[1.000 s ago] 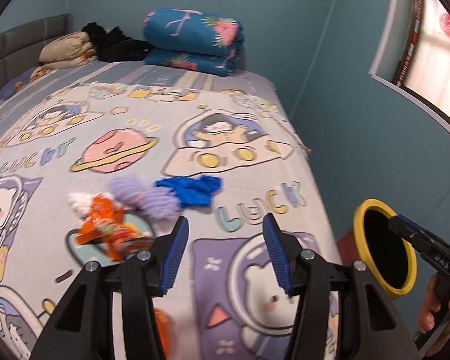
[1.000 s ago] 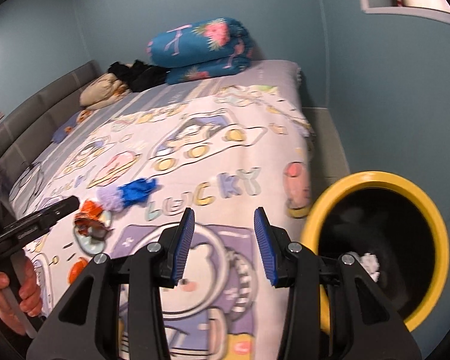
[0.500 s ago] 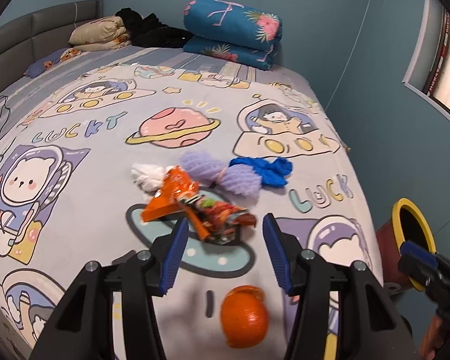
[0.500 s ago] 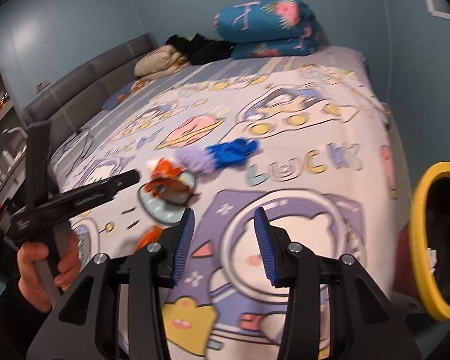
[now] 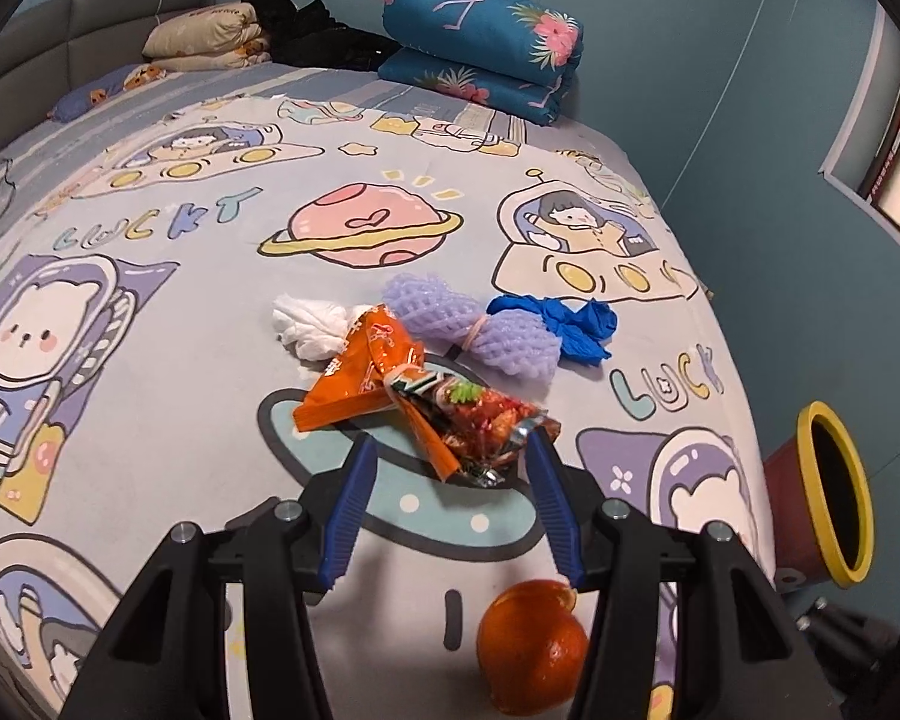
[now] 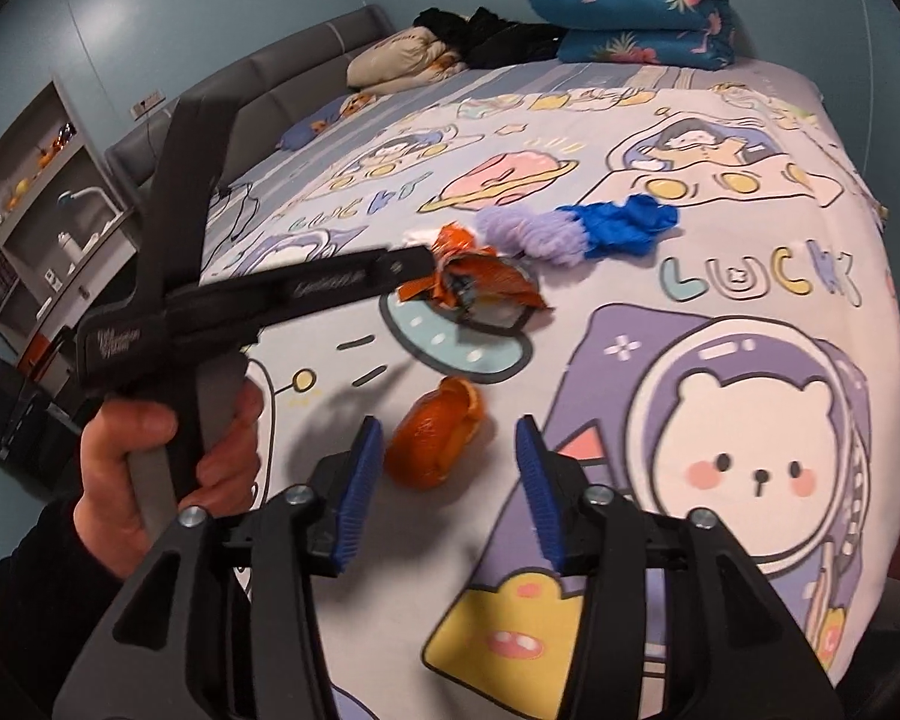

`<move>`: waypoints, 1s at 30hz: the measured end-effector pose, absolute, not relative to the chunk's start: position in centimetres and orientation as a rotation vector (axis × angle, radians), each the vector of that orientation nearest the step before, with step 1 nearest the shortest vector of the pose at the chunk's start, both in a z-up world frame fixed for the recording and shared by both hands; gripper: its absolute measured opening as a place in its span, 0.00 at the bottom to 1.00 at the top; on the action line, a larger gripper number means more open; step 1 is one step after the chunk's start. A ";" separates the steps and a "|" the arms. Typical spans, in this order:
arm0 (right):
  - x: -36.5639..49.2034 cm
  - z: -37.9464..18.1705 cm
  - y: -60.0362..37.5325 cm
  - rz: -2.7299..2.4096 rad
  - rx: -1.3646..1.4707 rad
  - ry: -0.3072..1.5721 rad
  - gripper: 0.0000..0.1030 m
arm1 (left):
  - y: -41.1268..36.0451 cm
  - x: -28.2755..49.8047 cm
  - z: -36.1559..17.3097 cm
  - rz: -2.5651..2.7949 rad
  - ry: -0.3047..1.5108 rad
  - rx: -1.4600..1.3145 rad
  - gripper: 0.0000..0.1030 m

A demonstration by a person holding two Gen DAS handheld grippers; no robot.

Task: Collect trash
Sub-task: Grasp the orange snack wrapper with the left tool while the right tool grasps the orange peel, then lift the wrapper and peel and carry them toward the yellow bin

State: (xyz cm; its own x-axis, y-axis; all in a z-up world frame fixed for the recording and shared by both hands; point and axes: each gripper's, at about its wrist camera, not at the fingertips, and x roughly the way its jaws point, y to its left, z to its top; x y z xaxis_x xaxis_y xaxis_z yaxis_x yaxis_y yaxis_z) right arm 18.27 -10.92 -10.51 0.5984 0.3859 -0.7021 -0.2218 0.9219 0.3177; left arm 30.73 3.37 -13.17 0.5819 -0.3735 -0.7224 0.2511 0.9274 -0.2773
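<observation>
With my left gripper (image 5: 450, 468) spread wide around the snack wrappers (image 5: 426, 402) mid-bed, well in from the bin-side edge, I want one pad under the crinkled foil before squeezing, while my right gripper (image 6: 450, 468), also wide, frames the orange peel (image 6: 435, 432).

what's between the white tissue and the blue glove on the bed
In the left wrist view, the purple foam net lies between the white tissue and the blue glove, its right end touching the glove.

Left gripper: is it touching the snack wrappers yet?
Cannot tell. In the left wrist view the left gripper stands open around the snack wrappers' near end; the right wrist view does not resolve contact either.
</observation>
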 end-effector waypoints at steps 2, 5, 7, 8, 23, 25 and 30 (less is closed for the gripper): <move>18.5 -10.9 -10.3 0.358 0.191 0.870 0.44 | 3.2 31.1 -13.3 -0.369 0.876 -0.153 0.48; 19.2 -11.5 -9.7 0.366 0.180 0.890 0.44 | 3.1 31.9 -13.6 -0.368 0.883 -0.153 0.48; 19.7 -12.0 -9.3 0.367 0.175 0.902 0.44 | 3.1 32.5 -13.9 -0.367 0.891 -0.160 0.48; 19.9 -12.2 -9.1 0.369 0.175 0.908 0.44 | 3.1 32.8 -14.1 -0.370 0.897 -0.164 0.48; 22.2 -15.0 -7.7 0.367 0.163 0.965 0.33 | 3.3 35.7 -17.4 -0.341 0.968 -0.185 0.26; 22.0 -14.9 -7.6 0.364 0.150 0.957 0.30 | 3.3 35.7 -17.4 -0.335 0.964 -0.185 0.23; 21.8 -14.6 -7.9 0.357 0.149 0.946 0.26 | 3.4 35.6 -17.1 -0.334 0.952 -0.188 0.18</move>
